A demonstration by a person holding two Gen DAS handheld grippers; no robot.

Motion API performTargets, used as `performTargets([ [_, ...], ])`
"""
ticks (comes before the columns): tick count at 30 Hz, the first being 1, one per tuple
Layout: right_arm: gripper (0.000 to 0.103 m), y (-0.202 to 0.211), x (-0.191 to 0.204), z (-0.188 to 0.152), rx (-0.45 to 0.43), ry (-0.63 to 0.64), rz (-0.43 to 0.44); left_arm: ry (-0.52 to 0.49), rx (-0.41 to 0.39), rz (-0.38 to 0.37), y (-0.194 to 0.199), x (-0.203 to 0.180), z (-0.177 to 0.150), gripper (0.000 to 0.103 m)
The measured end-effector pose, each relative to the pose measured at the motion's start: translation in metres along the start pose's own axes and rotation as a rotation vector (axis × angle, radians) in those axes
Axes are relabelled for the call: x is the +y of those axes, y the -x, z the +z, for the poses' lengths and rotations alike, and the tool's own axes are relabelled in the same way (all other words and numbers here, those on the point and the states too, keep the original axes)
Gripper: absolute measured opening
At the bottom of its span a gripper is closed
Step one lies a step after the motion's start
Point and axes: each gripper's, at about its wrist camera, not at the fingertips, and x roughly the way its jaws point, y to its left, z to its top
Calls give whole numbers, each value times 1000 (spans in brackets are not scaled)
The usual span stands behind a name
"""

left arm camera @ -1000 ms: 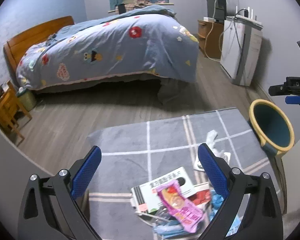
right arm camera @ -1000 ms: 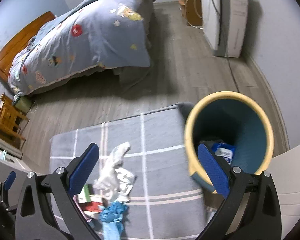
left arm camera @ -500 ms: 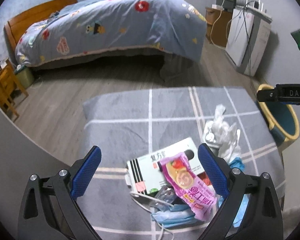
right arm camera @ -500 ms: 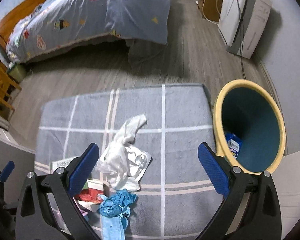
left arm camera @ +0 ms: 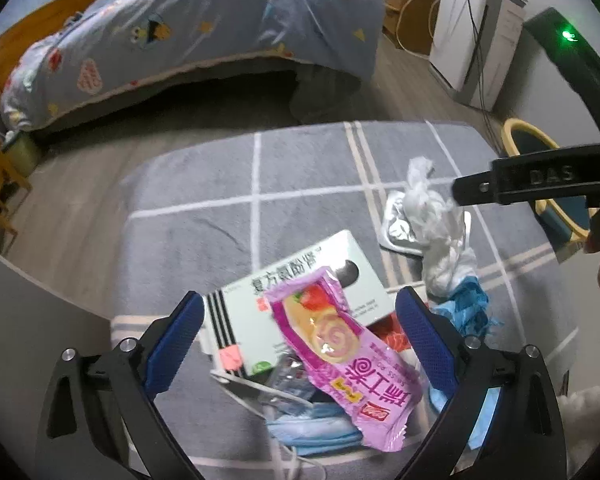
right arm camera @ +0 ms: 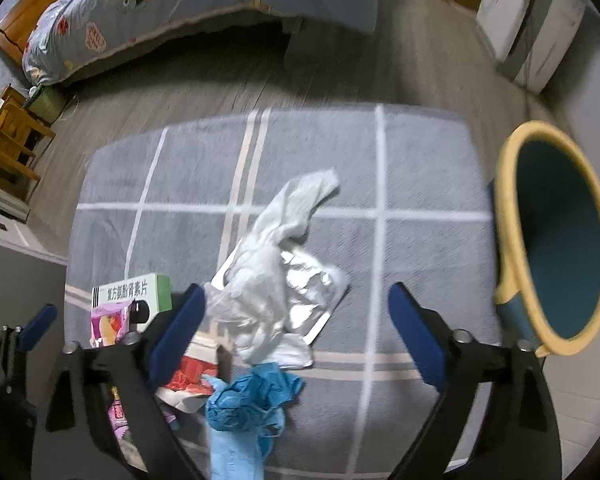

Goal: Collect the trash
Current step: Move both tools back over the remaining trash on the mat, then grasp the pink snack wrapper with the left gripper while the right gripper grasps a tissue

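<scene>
A pile of trash lies on a grey checked rug (left arm camera: 300,176). A pink snack wrapper (left arm camera: 340,356) lies on a white-green medicine box (left arm camera: 300,280), with blue masks (left arm camera: 312,428) and a cable below. My left gripper (left arm camera: 298,340) is open above the wrapper and box. In the right wrist view a white crumpled glove (right arm camera: 272,256) lies on a silver foil pack (right arm camera: 316,292), above a blue crumpled glove (right arm camera: 252,400). My right gripper (right arm camera: 296,328) is open over them. A blue bin with a yellow rim (right arm camera: 556,236) stands at the rug's right edge.
A bed with a patterned blue quilt (left arm camera: 188,28) stands beyond the rug. A white appliance (left arm camera: 476,40) and a wooden cabinet (left arm camera: 404,12) stand at the back right. A wooden stool (right arm camera: 8,140) is at the left. A grey wall edge borders the rug on the left.
Both grippers have moved down and closer to the trash pile. The right gripper has swung left from the bin to above the white glove and foil pack.
</scene>
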Motion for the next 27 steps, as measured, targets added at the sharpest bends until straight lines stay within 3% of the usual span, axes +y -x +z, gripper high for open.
performTargets([
  [5,65,-16,4,3,60,-21,58,-13,47,-34,-11,-3,-3,93],
  [9,47,-28,11,3,112,0,64,-27,104,-69,-23,-6,-5,67],
  [11,28,-35,11,3,145,-8,74,-32,128,-78,-28,-7,-8,57],
  [19,13,-14,15,5,127,9,103,-23,106,-93,-18,-3,-5,28],
  [23,13,12,15,7,62,15,106,-28,91,-96,-9,-3,-3,23],
  [27,11,48,9,10,-51,15,115,-34,22,-93,12,-2,5,23],
])
